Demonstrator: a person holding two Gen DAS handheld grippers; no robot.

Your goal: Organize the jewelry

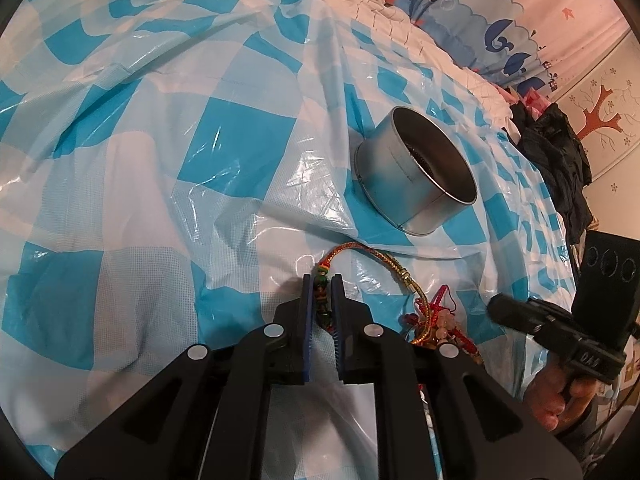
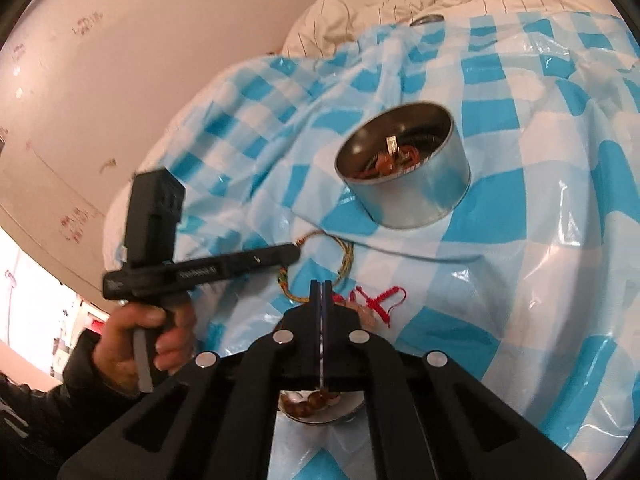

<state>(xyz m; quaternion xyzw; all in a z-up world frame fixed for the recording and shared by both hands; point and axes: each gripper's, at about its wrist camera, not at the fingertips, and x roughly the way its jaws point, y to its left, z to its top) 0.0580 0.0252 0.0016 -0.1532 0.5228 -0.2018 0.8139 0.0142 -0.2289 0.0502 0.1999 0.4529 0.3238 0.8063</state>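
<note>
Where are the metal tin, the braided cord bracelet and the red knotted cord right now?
metal tin (image 2: 416, 196), right wrist view, on its outer side wall.
braided cord bracelet (image 1: 378, 255), left wrist view, on the arc of cord beyond the fingers.
red knotted cord (image 2: 382, 300), right wrist view, on its knotted middle.

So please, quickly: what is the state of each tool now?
Left tool: shut on the cord bracelet.
Right tool: shut, holding nothing.

A home bedroom — rumpled quilt (image 1: 384, 12), cartoon whale curtain (image 1: 500, 32), tree-decal wall (image 1: 600, 116).
</note>
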